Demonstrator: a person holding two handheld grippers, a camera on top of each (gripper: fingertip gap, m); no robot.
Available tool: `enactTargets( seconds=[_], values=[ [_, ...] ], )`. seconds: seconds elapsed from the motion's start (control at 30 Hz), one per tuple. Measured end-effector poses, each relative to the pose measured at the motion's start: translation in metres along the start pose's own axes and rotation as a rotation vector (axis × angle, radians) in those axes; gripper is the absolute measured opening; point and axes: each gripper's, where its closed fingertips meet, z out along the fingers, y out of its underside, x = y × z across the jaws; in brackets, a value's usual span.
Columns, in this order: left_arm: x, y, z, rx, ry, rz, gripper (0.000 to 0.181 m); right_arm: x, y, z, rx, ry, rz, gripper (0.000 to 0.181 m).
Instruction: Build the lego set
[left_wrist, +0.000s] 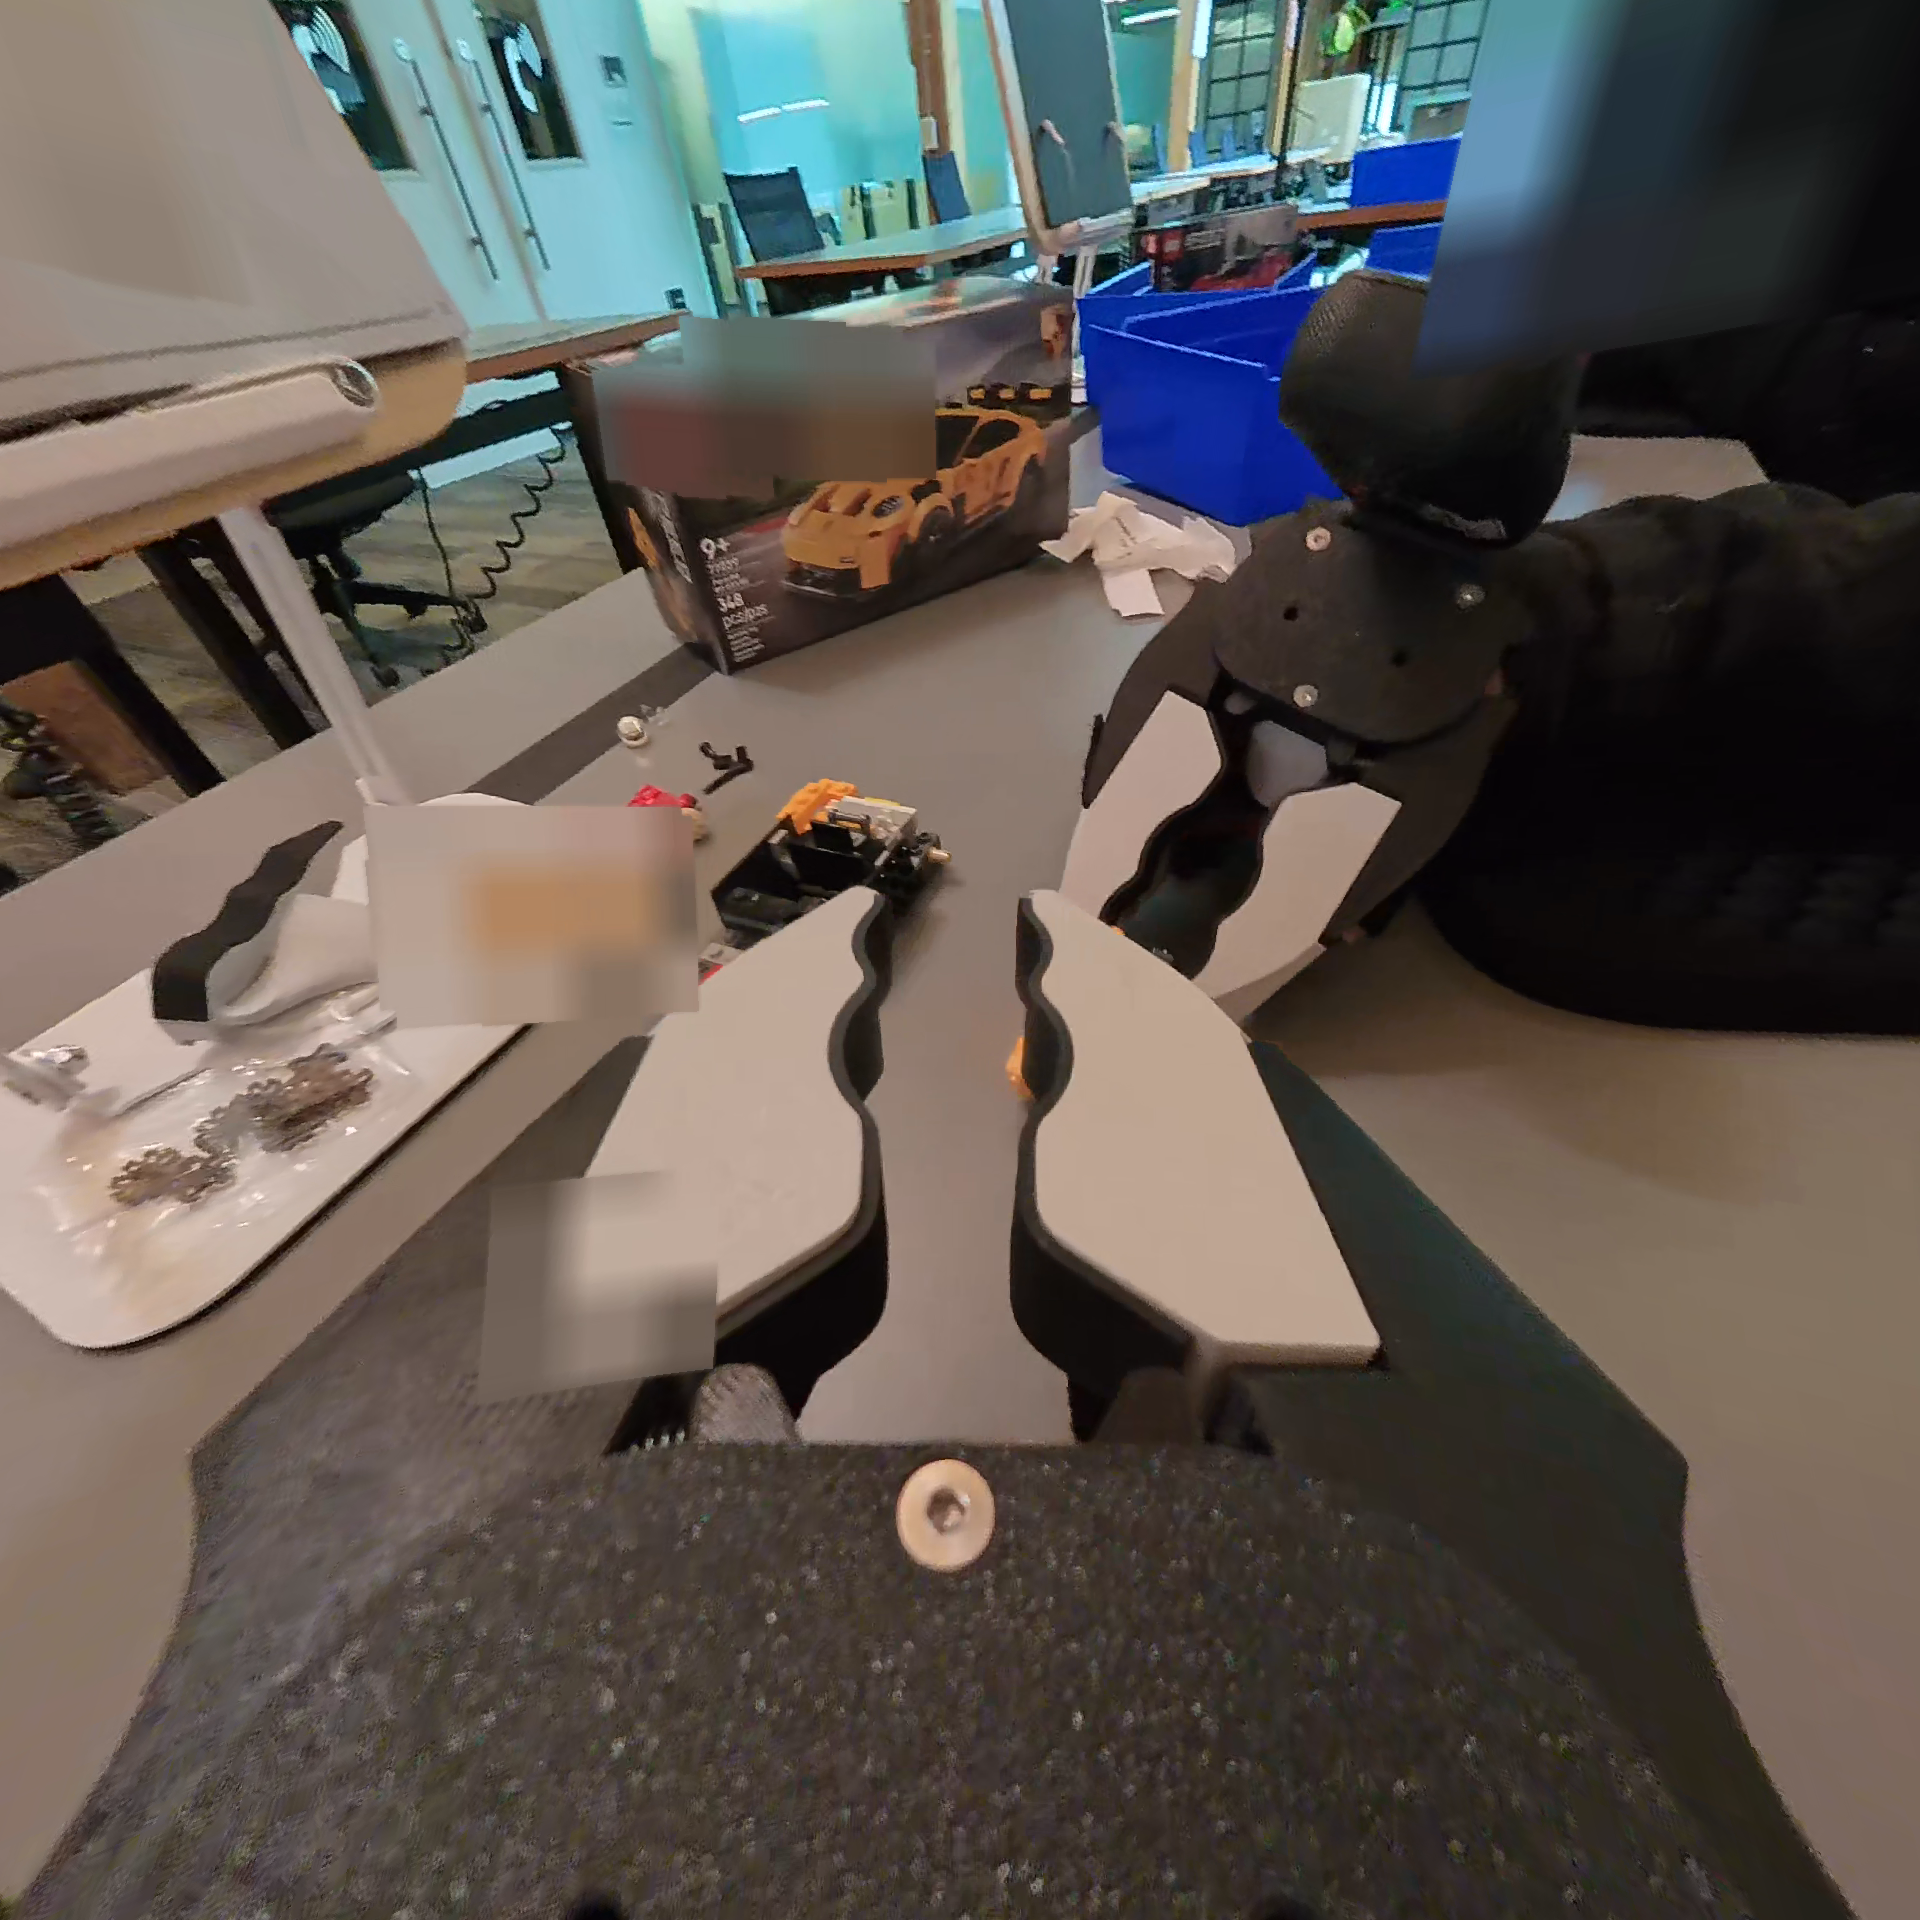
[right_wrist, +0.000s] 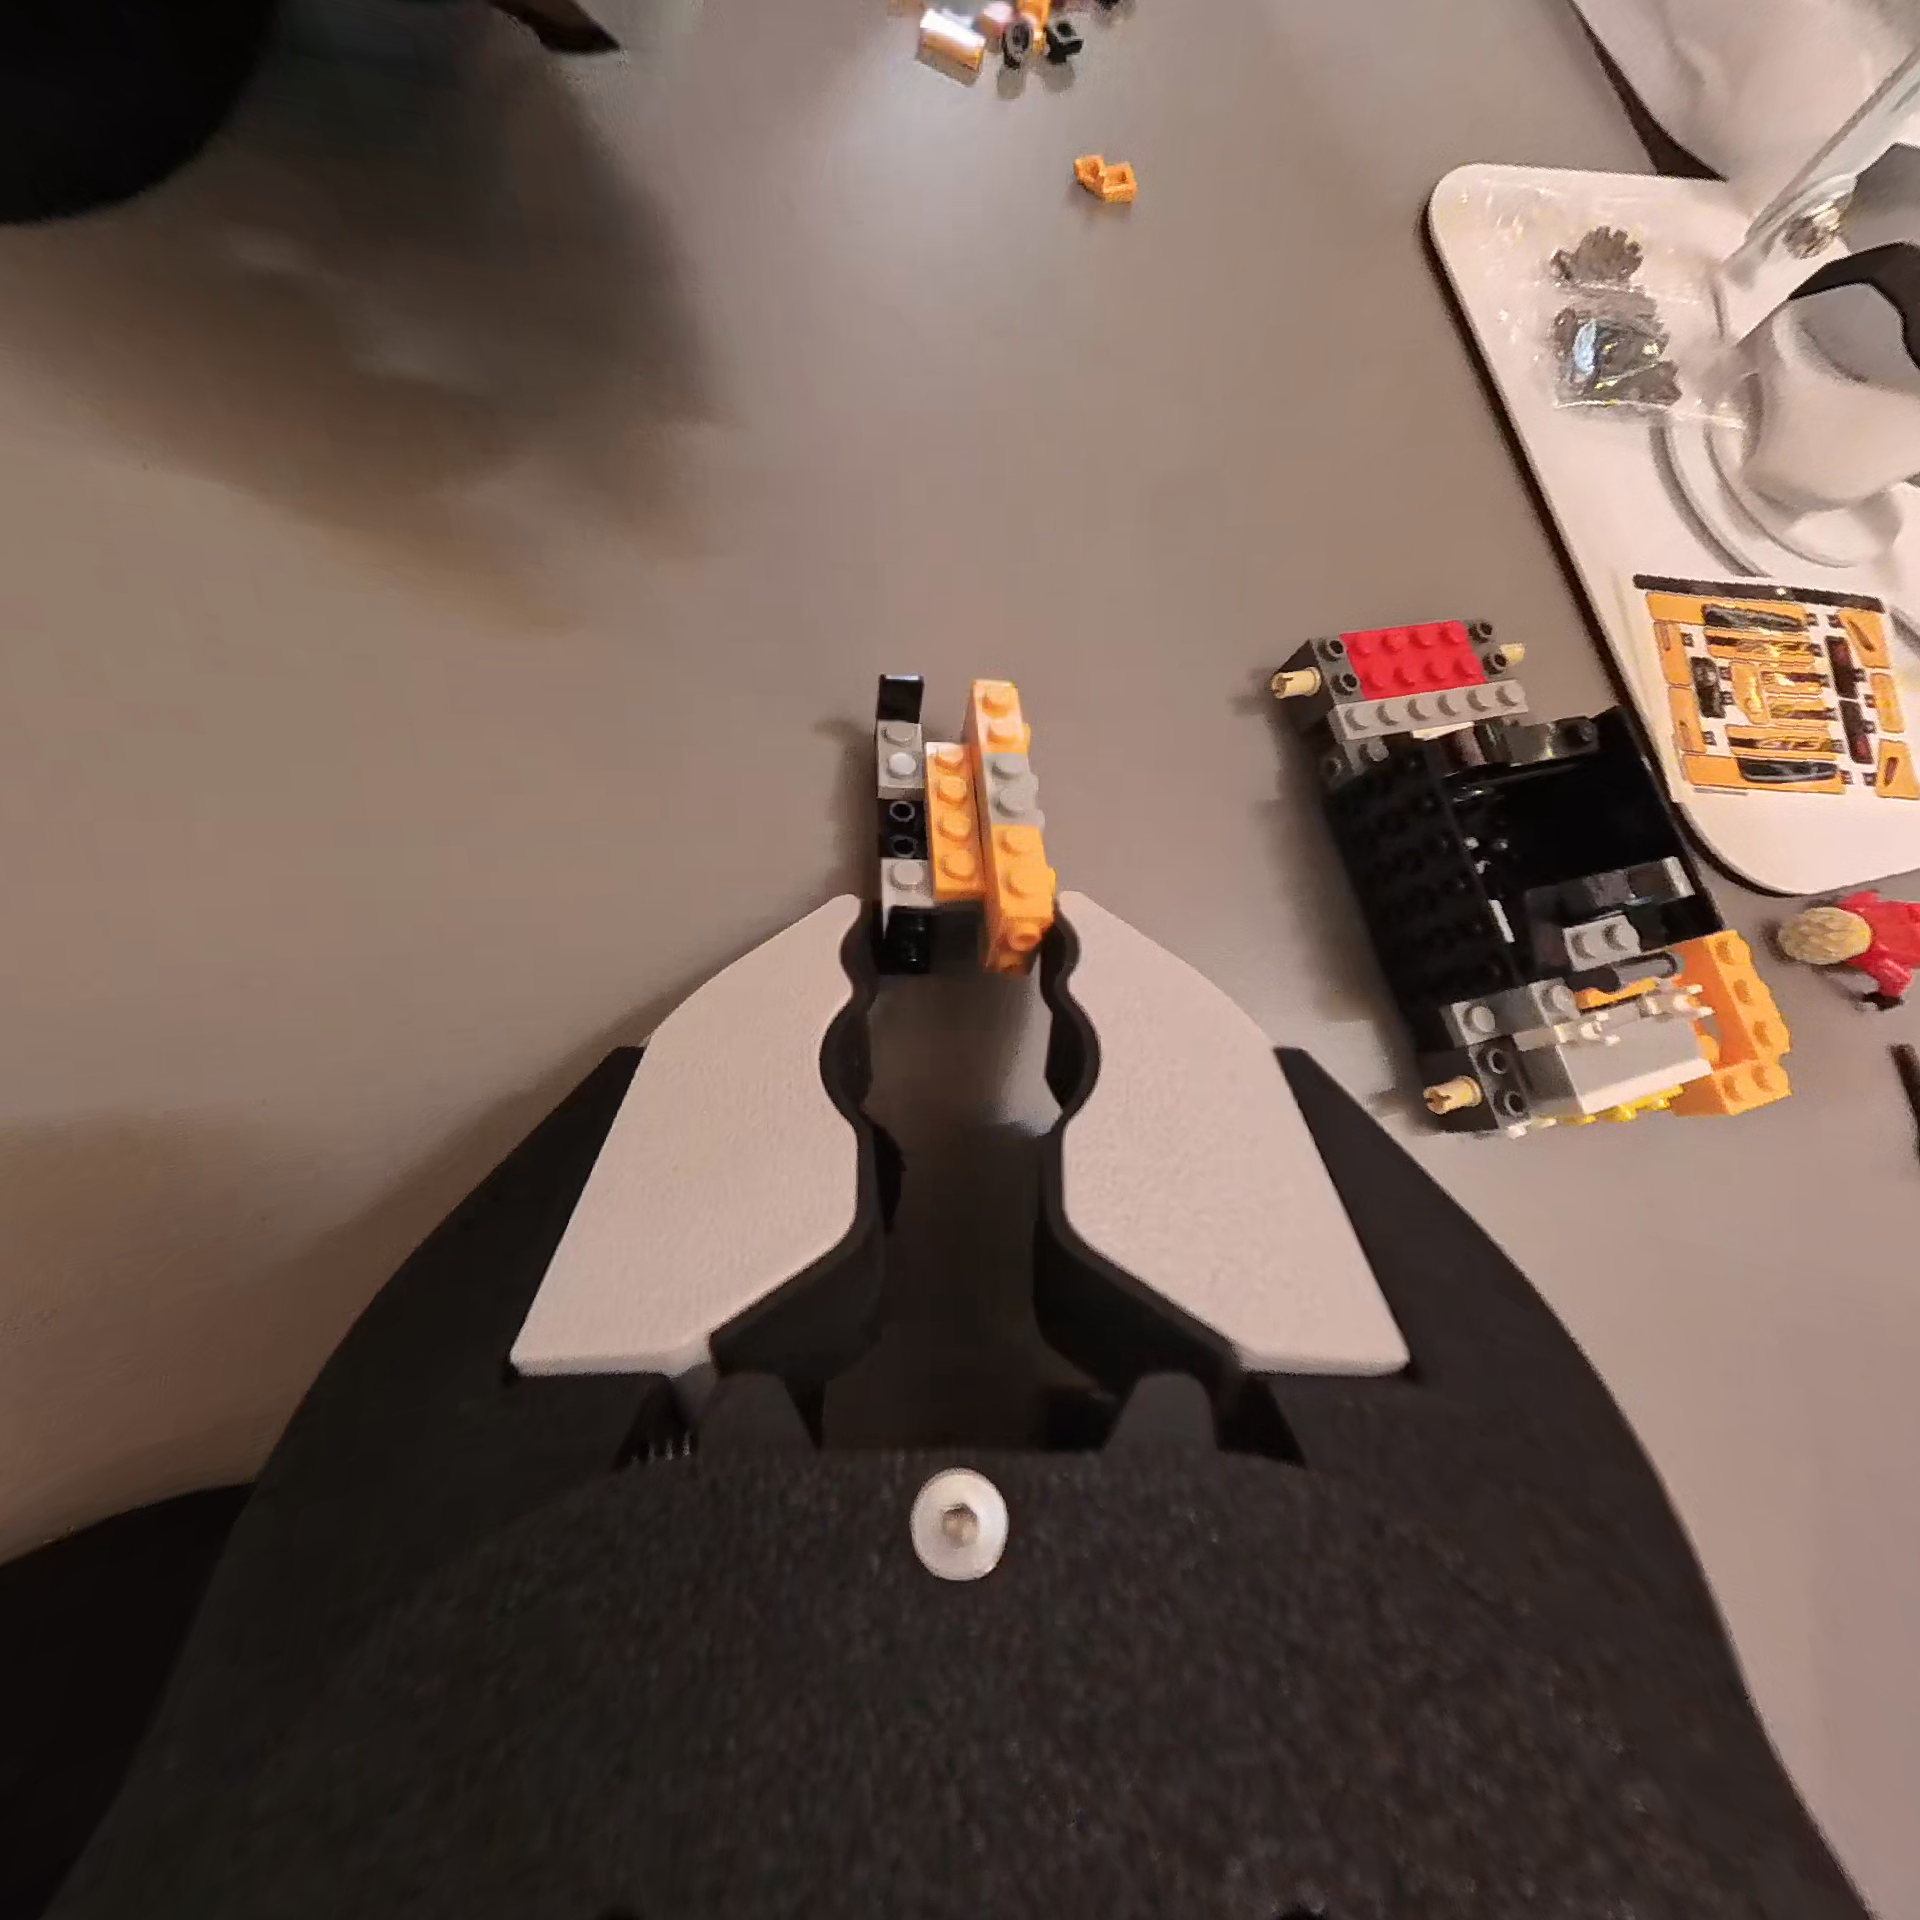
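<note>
My right gripper (right_wrist: 961, 925) is shut on the near end of a small sub-assembly (right_wrist: 961, 821) of orange, black and grey bricks, just over the grey table. The partly built car chassis (right_wrist: 1507, 883), black with a red plate and an orange end, lies to its right, apart from it. In the left wrist view my left gripper (left_wrist: 951, 914) is open and empty, low over the table. The chassis (left_wrist: 831, 852) is just beyond its left finger. A small orange piece (left_wrist: 1020, 1065) lies by its right finger. The right gripper (left_wrist: 1236, 831) points down at the table ahead right.
The set's box (left_wrist: 862, 520) stands at the back, with blue bins (left_wrist: 1195, 395) and crumpled paper (left_wrist: 1143, 540) beside it. A white tray (left_wrist: 156, 1247) holds bagged parts, with a sticker sheet (right_wrist: 1777, 696). A red minifigure (right_wrist: 1860, 935), an orange piece (right_wrist: 1104, 177) and loose pieces (right_wrist: 997, 31) lie about. Tip to tip, the grippers are about 11 cm apart.
</note>
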Motion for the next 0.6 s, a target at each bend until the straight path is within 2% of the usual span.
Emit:
enactTargets(
  seconds=[0.1,0.2,0.27,0.33,0.37,0.47,0.53,0.6],
  values=[
    [-0.006,-0.006,-0.003,0.023,-0.037,-0.010,0.022,0.000,-0.004,-0.002,0.026,-0.006,0.020,0.042],
    [-0.012,-0.010,-0.004,0.054,-0.062,-0.054,0.022,0.018,-0.038,-0.028,0.236,0.043,0.100,0.048],
    [-0.017,-0.012,-0.005,0.064,-0.091,-0.071,0.021,0.062,-0.071,-0.064,0.432,0.245,0.148,0.045],
    [-0.026,-0.015,-0.005,0.075,-0.133,-0.069,0.021,0.113,-0.094,-0.098,0.531,0.458,0.153,0.045],
    [-0.031,-0.017,-0.005,0.080,-0.160,-0.067,0.021,0.139,-0.101,-0.109,0.518,0.551,0.135,0.048],
    [-0.042,-0.022,-0.007,0.099,-0.200,-0.082,0.021,0.218,-0.125,-0.127,0.414,0.779,0.027,0.078],
    [-0.046,-0.019,-0.009,0.095,-0.213,-0.086,0.021,0.260,-0.145,-0.134,0.387,0.847,-0.012,0.090],
    [-0.049,-0.016,-0.011,0.093,-0.224,-0.094,0.020,0.295,-0.156,-0.134,0.325,0.934,-0.083,0.094]
  ],
)
